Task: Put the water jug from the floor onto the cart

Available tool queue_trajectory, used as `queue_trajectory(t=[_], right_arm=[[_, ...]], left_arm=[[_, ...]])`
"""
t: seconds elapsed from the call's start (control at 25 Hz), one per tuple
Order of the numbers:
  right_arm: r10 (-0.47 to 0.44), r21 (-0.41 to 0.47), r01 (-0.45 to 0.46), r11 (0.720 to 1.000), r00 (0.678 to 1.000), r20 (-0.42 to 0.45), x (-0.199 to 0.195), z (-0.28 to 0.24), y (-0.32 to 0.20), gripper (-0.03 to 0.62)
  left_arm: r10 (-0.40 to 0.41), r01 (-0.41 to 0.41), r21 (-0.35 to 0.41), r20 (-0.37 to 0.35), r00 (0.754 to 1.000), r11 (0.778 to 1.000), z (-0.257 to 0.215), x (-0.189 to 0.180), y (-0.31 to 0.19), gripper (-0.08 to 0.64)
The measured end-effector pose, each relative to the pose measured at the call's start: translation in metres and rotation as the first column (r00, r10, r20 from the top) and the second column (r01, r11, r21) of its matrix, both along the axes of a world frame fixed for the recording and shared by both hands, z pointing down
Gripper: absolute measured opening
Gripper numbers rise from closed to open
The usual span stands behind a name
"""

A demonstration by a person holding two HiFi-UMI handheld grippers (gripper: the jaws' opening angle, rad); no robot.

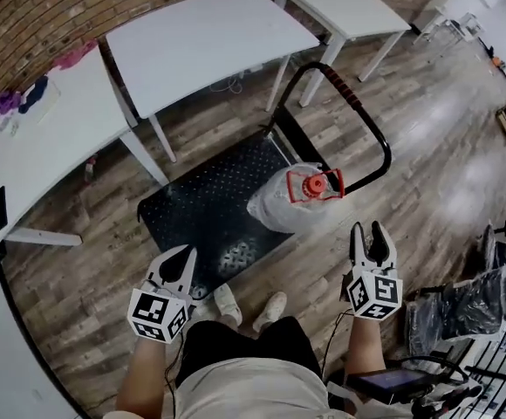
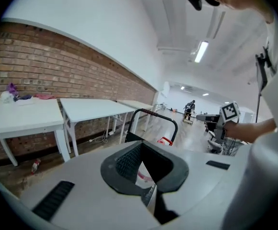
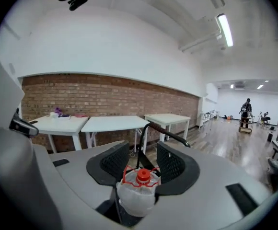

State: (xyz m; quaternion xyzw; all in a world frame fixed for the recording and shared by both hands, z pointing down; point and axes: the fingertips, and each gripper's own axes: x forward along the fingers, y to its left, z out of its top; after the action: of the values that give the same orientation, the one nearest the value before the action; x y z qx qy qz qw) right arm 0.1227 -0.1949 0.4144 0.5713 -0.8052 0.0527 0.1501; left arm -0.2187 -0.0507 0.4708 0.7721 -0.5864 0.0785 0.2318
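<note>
The clear water jug [image 1: 281,204] with a red cap and red handle stands upright on the black cart [image 1: 202,209], near its handle end. My right gripper [image 1: 371,236] hangs open to the right of the jug and nearer to me, touching nothing. In the right gripper view the jug [image 3: 136,195] shows beyond the parted jaws of that gripper [image 3: 143,158]. My left gripper [image 1: 183,260] hovers over the cart's near edge, its fingertips together and empty. The left gripper view looks past that gripper [image 2: 142,146] at the cart's handle [image 2: 153,113].
The cart's push handle [image 1: 361,120] arches behind the jug. White tables [image 1: 209,37] line the brick wall beyond it. The person's shoes [image 1: 251,309] stand on the wood floor just short of the cart. Black bags [image 1: 467,308] and cables lie at the right.
</note>
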Motion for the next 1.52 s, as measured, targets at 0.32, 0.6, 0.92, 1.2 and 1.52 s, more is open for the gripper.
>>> queue_trajectory(t=[0.32, 0.6, 0.92, 1.2, 1.52], right_arm=[[0.078, 0.101, -0.081, 0.992, 0.996, 0.038, 0.045, -0.061, 0.078, 0.103], [0.099, 0.133, -0.113, 0.985, 0.990, 0.103, 0.076, -0.083, 0.153, 0.030], [0.110, 0.181, -0.135, 0.974, 0.984, 0.143, 0.102, -0.107, 0.255, 0.006], [0.073, 0.193, -0.100, 0.976, 0.987, 0.145, 0.083, -0.112, 0.301, 0.005], [0.090, 0.135, -0.104, 0.985, 0.990, 0.108, 0.061, -0.128, 0.307, 0.003]], left_arm=[[0.143, -0.144, 0.110, 0.017, 0.990, 0.983, -0.048, 0.053, -0.012, 0.000], [0.190, -0.193, 0.160, 0.037, 0.981, 0.968, -0.080, 0.095, 0.027, 0.000], [0.355, -0.370, 0.219, 0.102, 0.929, 0.903, -0.127, 0.168, 0.110, 0.000], [0.392, -0.417, 0.253, 0.142, 0.909, 0.873, -0.155, 0.176, 0.151, 0.000], [0.373, -0.387, 0.307, 0.104, 0.922, 0.869, -0.171, 0.151, 0.149, 0.000]])
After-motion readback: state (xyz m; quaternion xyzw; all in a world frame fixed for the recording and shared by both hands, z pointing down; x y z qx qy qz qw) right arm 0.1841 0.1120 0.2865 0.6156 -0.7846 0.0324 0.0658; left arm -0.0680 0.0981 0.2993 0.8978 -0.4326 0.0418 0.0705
